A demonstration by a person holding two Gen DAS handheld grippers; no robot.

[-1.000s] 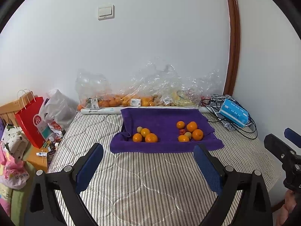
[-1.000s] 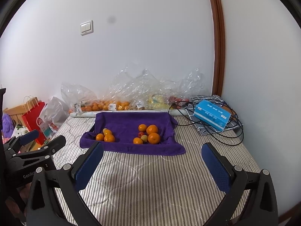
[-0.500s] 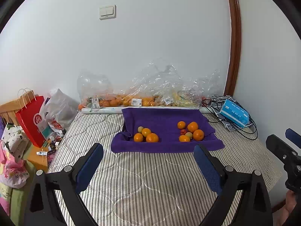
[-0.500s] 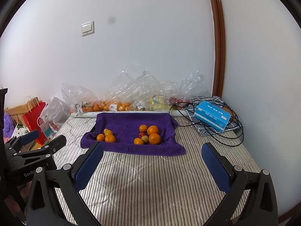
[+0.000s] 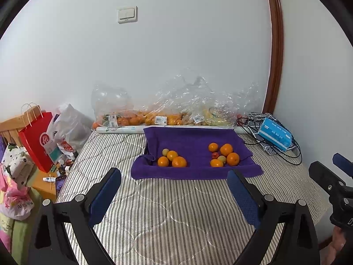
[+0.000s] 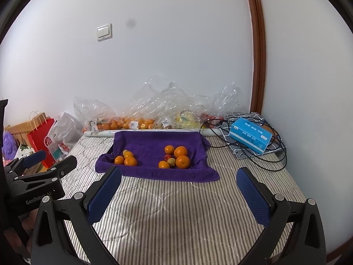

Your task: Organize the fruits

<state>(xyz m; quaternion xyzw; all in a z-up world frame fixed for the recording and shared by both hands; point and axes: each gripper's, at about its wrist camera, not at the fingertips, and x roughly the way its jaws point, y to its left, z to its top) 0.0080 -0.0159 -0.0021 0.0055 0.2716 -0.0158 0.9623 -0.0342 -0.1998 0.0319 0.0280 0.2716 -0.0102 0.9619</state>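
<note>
A purple towel point(image 5: 189, 139) point(image 6: 154, 141) lies over a shallow tray on the striped mattress. It carries two clusters of fruit: a left group of oranges point(image 5: 172, 159) point(image 6: 126, 158) with one pale green fruit, and a right group point(image 5: 224, 154) point(image 6: 176, 157) of oranges with a small red and a green fruit. My left gripper point(image 5: 174, 195) is open and empty, well short of the towel. My right gripper point(image 6: 178, 195) is also open and empty, hovering over the mattress in front of the towel.
Clear plastic bags of fruit point(image 5: 167, 112) point(image 6: 141, 114) line the wall behind the towel. A blue box point(image 5: 275, 135) point(image 6: 250, 134) sits on black cables at the right. A red paper bag point(image 5: 36, 137) and clutter stand left of the mattress.
Both grippers have drifted slightly back and up, so the towel and fruit sit a little farther away. Both stay open.
</note>
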